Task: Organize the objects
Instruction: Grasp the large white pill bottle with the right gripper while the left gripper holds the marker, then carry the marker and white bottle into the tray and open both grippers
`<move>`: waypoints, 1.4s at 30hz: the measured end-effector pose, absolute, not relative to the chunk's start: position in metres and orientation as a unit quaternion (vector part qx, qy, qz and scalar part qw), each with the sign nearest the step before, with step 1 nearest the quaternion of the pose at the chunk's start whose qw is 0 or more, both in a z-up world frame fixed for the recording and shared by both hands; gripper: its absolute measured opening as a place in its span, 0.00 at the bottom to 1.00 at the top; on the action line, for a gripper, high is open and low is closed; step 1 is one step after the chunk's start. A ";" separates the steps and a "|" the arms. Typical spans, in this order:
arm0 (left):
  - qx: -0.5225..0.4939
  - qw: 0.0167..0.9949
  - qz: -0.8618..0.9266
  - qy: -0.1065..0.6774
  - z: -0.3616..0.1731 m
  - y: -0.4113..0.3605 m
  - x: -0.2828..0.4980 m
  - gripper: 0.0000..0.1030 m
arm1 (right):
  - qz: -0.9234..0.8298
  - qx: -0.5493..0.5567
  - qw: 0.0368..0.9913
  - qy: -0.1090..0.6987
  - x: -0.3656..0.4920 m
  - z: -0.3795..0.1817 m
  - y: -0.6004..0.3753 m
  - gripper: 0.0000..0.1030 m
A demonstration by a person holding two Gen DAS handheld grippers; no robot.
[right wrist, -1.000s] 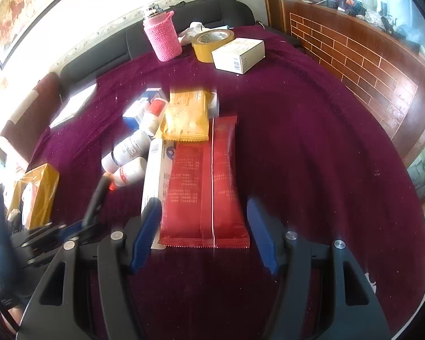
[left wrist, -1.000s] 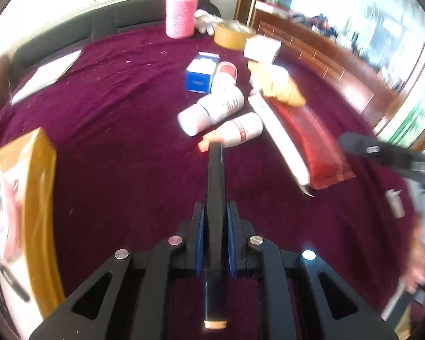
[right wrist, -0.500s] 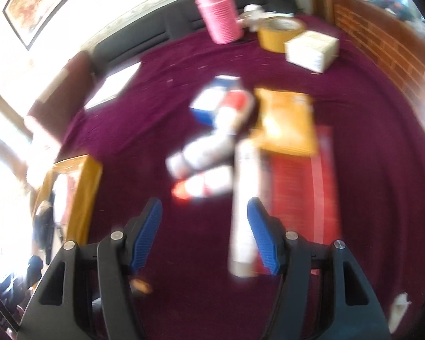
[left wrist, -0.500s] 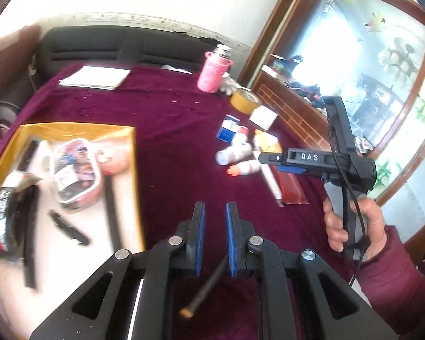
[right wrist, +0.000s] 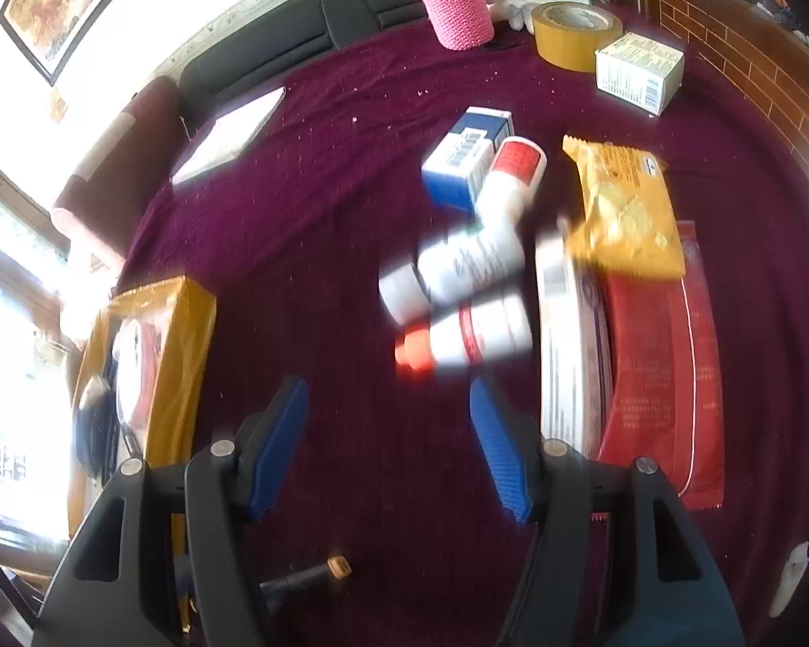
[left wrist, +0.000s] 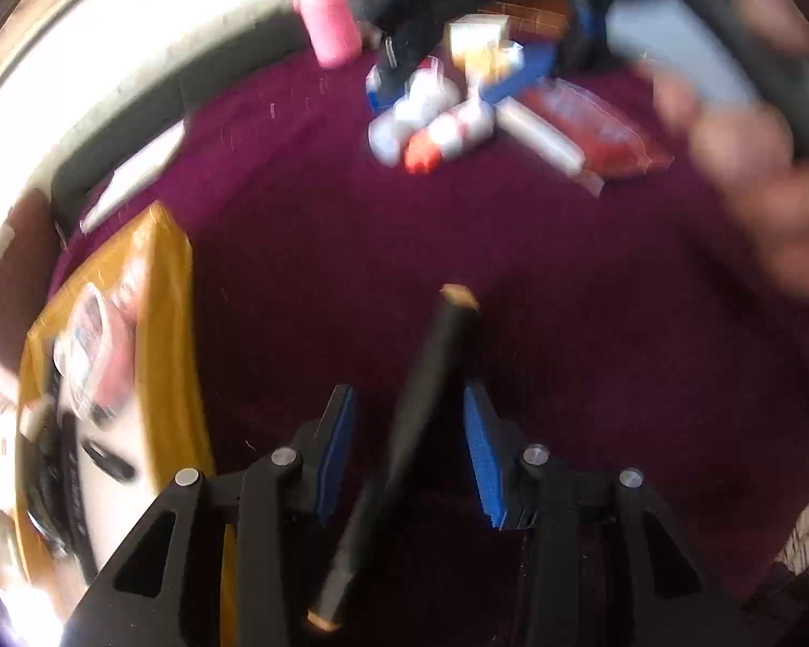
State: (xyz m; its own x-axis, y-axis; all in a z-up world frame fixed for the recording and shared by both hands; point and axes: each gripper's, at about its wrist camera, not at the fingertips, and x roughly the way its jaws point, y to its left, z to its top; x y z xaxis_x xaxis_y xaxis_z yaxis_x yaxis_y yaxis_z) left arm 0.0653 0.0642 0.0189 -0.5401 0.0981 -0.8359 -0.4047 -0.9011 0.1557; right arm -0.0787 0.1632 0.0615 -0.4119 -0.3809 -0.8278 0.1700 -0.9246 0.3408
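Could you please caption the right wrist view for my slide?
Open right hand-held gripper hovers near the orange-capped bottle on maroon cloth.

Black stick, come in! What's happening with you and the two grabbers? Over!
Left gripper jaws opening, black stick loose between them. Right gripper open, empty, aimed at orange-capped bottle. Gold tray beside stick; nothing blocking.

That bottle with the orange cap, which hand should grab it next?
Right. The right gripper is open and empty, and the orange-capped bottle lies just ahead of it. The left gripper is opening around the black stick.
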 end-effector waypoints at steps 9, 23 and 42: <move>-0.490 0.190 0.849 0.060 0.021 0.035 0.066 0.11 | -0.837 0.534 0.090 -0.072 -0.128 0.048 0.149 0.59; -0.478 0.225 0.848 -0.048 0.034 0.004 0.066 0.11 | -0.823 0.560 0.047 -0.086 -0.156 0.018 0.133 0.30; -0.406 0.146 0.888 -0.161 0.091 -0.120 0.096 0.12 | -0.795 0.528 0.265 -0.140 -0.044 0.081 0.101 0.31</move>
State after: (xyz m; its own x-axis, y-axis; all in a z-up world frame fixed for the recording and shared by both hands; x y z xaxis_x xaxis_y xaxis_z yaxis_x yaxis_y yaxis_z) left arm 0.0957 -0.1203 0.0908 -0.6283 0.3891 -0.6737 -0.1283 -0.9059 -0.4035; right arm -0.0441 0.1014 0.0814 -0.3018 -0.5694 -0.7646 0.2737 -0.8200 0.5026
